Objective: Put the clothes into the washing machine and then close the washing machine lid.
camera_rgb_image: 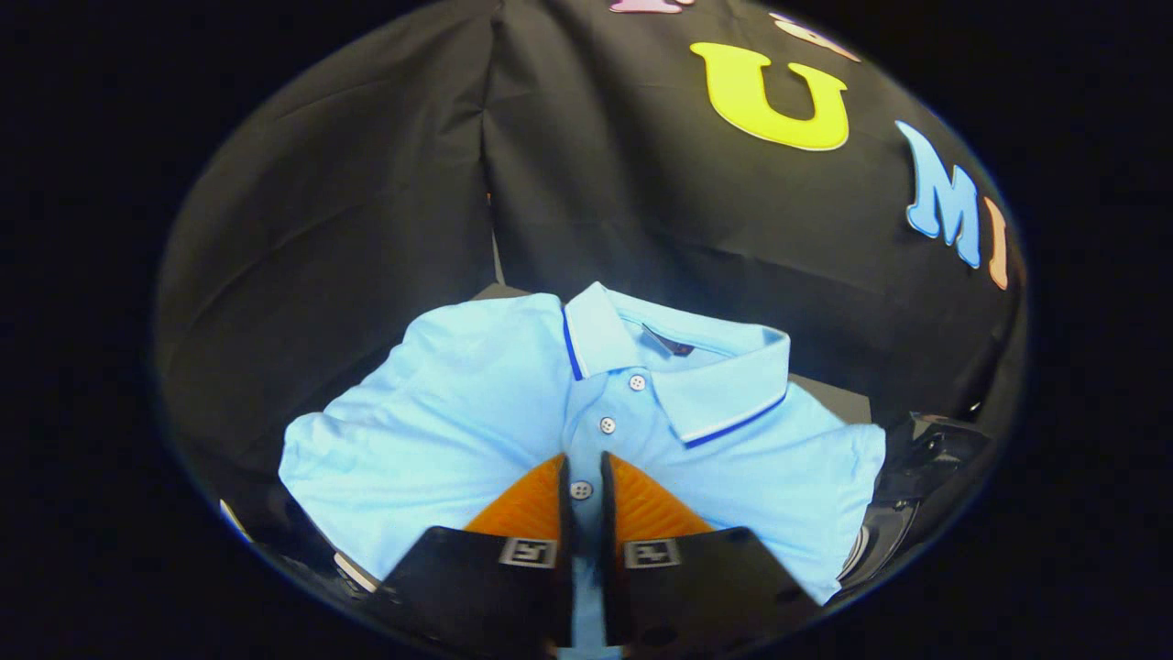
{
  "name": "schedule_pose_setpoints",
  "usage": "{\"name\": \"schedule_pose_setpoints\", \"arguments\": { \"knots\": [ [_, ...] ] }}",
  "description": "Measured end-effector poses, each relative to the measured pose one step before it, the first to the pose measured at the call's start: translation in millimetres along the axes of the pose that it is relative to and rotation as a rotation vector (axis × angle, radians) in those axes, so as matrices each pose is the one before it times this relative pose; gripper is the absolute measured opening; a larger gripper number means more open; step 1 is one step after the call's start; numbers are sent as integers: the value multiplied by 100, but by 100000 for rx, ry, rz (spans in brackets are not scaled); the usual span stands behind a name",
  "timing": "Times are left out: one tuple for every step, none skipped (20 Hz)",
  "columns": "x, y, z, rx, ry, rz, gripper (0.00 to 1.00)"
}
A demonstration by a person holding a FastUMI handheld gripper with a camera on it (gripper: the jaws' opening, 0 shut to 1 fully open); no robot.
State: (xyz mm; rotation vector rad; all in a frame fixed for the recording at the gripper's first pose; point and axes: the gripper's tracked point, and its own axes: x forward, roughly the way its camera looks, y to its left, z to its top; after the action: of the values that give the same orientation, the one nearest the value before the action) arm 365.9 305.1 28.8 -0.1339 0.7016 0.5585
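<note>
Between the fingers of the gripper [582, 463], which stand close together with a thin gap, runs the buttoned placket of a light blue polo shirt [458, 412]; they seem to pinch a fold of it, though the contact is hard to make out. Spread flat, the shirt reaches ahead to its collar [678, 367]. Beyond and beside it, a dark curved edge may be the washing machine [926, 458].

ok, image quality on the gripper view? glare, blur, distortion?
Gripper view: polo shirt brightly lit, slightly washed out but sharp; strong fisheye bending toward the rim; black backdrop dim; fingers nearly closed over the button placket, grip on cloth unclear.
</note>
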Motion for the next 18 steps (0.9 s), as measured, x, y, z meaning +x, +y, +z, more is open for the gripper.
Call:
{"name": "schedule_pose_setpoints", "arguments": {
  "knots": [
    [-120, 31, -94, -2485, 158, 783, 11],
    [162, -30, 107, 24, -486, -284, 11],
    [-313, -138, 445, 1664, -1271, -116, 2],
    [-518, -153, 261, 2017, -3243, 8, 2],
    [-411, -109, 296, 2180, -2460, 806, 2],
    [-413, 128, -136, 1543, -2336, 988, 1],
    [-546, 119, 331, 1203, -2526, 1261, 1],
    [-566, -30, 614, 624, -3054, 1011, 1],
    [-629, -96, 539, 119, -2723, 609, 1],
    [-527, -63, 573, -341, -2097, 624, 1],
    [-528, -157, 440, -227, -2403, 387, 1],
    [-712, -227, 232, -403, -1545, 463, 1],
    [-651, -173, 394, -72, -1572, 640, 1],
    [-587, -242, 568, 482, -2085, 406, 1],
    [-717, -185, 331, -16, -1195, 227, 1],
    [-540, -290, 449, -38, -1697, -226, 1],
    [-604, -551, 742, 249, -2461, -488, 1],
    [-373, -489, 504, -14, -1698, -298, 1]
  ]
}}
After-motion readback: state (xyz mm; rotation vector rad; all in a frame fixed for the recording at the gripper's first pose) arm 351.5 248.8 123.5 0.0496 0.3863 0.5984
